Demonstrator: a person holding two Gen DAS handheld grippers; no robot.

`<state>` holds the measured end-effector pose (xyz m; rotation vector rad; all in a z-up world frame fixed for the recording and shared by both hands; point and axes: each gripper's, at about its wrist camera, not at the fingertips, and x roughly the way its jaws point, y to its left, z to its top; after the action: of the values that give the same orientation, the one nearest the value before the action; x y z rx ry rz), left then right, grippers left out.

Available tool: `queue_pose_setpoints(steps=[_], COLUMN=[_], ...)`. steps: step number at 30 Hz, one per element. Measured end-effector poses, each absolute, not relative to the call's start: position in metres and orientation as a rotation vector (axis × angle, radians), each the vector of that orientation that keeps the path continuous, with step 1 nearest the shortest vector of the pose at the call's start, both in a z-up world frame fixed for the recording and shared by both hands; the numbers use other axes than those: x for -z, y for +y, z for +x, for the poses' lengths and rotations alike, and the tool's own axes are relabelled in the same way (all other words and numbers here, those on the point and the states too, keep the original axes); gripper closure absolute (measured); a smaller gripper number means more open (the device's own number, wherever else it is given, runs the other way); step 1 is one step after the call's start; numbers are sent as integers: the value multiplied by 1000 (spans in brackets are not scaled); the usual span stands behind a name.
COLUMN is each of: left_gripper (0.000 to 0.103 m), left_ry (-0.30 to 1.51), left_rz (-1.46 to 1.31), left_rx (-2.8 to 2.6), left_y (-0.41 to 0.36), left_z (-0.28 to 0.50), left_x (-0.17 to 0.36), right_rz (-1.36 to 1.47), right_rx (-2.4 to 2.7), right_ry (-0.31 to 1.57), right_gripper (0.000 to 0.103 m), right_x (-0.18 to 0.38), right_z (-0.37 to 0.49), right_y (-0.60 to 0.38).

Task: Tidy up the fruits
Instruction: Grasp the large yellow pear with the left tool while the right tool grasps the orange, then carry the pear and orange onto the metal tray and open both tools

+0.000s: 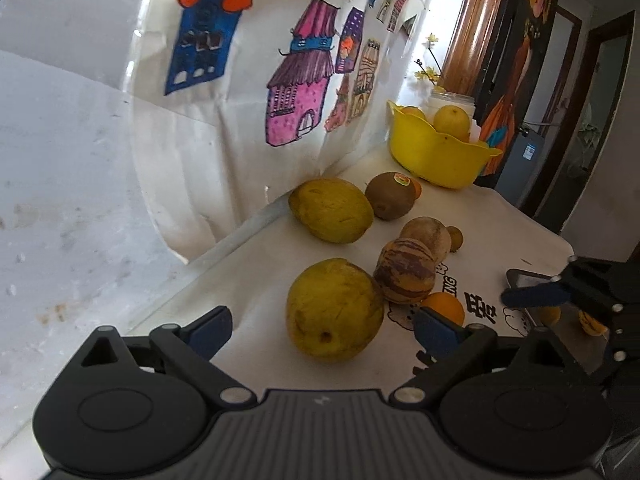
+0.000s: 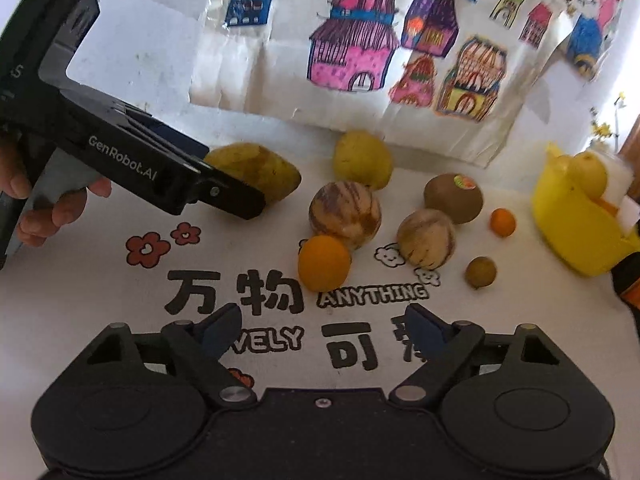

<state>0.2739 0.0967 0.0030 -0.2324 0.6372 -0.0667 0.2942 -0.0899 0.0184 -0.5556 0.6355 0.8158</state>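
White tablecloth (image 2: 100, 292) with printed flowers and black lettering covers the table; the wall (image 2: 152, 40) behind carries paper sheets of coloured house drawings (image 2: 352, 56).

Yellow basket (image 2: 572, 220) sits at the far right end of the cloth, near the wall, holding at least two yellow fruits (image 1: 452, 120); its right side is cut off in the right wrist view, and a white jar behind it is mostly hidden.

Loose fruit lies mid-cloth, left of the basket:
- two big yellow-green fruits, one nearest the left gripper (image 1: 334, 308) with scuffed, spotted skin, one further back (image 1: 330, 210) by the wall
- two pale round fruits with purple-brown stripes (image 2: 345, 214), (image 2: 426, 238)
- brown kiwi (image 2: 454, 198) with a sticker on top
- orange (image 2: 324, 263) touching the nearer striped fruit
- small orange fruit (image 2: 503, 222) and small olive-brown one (image 2: 481, 272), both near the basket

Left gripper (image 1: 322, 326): jaws wide, nothing held, big fruit sits just ahead between the fingers, contact not clear. In the right wrist view its body covers the left end of that fruit.

Right gripper (image 2: 322, 328): jaws wide, empty, above the lettering, short of the orange.

A phone-like object (image 1: 528, 280) beside the right gripper is mostly covered.
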Motion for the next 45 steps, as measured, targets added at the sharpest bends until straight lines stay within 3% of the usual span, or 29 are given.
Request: queue_pose_setpoints(steps=[6, 16, 23, 29, 31, 45], left_gripper=[5, 12, 25, 41, 46, 47], left_ry=[635, 637, 637, 650, 654, 666], left_rz=[-248, -234, -242, -218, -227, -235], left_rx=[74, 69, 73, 91, 97, 67], left_y=[98, 100, 100, 98, 98, 90], left_z=[282, 285, 288, 291, 291, 276], left_x=[-1, -1, 0, 1, 0, -2], right_rz=[-523, -493, -472, -446, -435, -406], right_rx=[-831, -857, -857, -854, -851, -808], right_ry=[647, 642, 643, 649, 649, 651], right_gripper=[25, 51, 55, 68, 68, 70], right_x=[-18, -15, -14, -13, -13, -15], right_z=[305, 314, 319, 323, 324, 308], right_y=[-84, -77, -76, -77, -77, -85])
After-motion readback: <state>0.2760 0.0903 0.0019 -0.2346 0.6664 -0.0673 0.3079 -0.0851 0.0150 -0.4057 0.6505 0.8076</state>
